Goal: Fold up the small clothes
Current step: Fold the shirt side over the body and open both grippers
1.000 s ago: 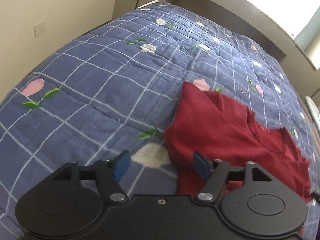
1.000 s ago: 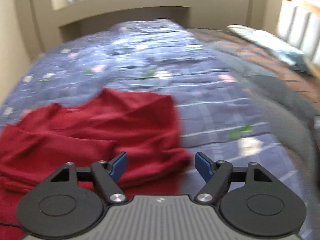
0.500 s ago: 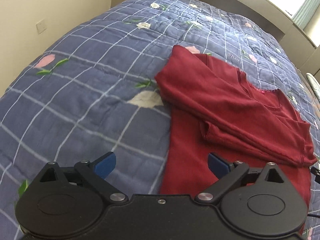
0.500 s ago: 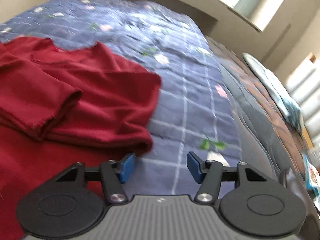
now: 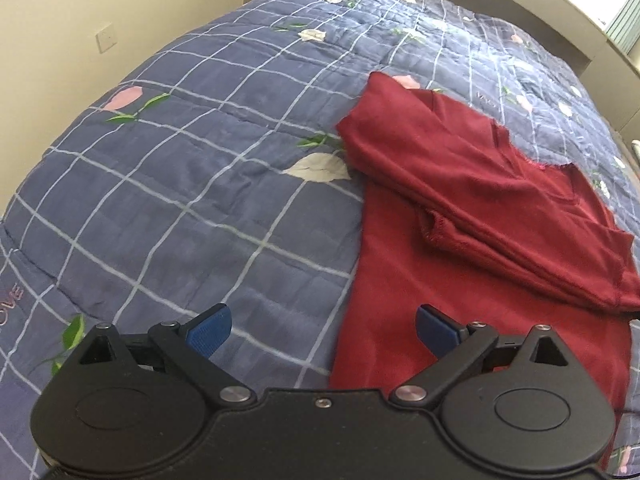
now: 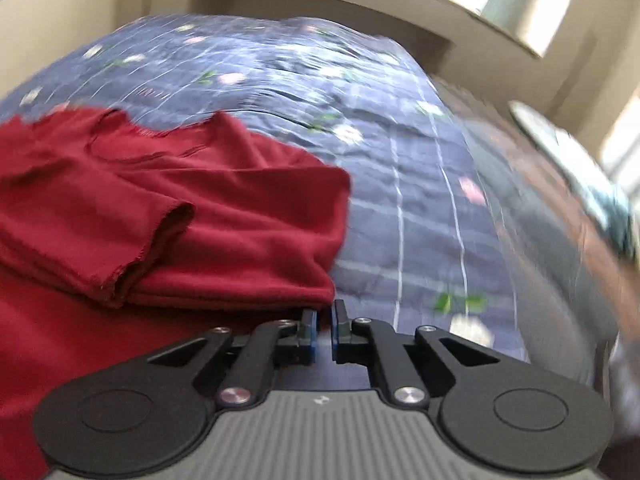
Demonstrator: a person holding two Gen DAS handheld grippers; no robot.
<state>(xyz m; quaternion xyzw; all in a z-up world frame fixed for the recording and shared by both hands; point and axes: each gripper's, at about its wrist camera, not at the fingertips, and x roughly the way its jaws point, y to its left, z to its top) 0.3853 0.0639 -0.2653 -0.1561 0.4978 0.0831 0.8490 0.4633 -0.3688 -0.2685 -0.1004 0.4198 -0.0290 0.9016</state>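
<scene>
The right gripper (image 6: 324,330) has its blue-padded fingers (image 6: 310,330) drawn almost together, only a thin slit between them, with their tips at the lower right corner of the folded part of the dark red knit long-sleeved top (image 6: 224,216). Whether any cloth is pinched in that slit cannot be told: the corner lies just above the tips, and this view is blurred.

The left gripper (image 5: 322,330) has its blue-padded fingers (image 5: 210,330) spread wide and holds nothing. Its right fingertip sits over the red cloth and its left one over bare bedding, so the shirt's near left edge runs up between them.

In the left wrist view the top (image 5: 460,248) lies flat on the blue quilted bedspread with white grid lines and pink-and-white flowers (image 5: 180,184), its long axis running from the near hem away toward the neckline. Both sleeves are folded across the chest, one cuff opening showing near the middle.

Pink stitched letters reading "OVE" (image 5: 10,300) show at the bedspread's left edge; another faint word beyond the shirt is too small to read. A white wall switch (image 5: 106,36) sits on the beige wall left of the bed.
</scene>
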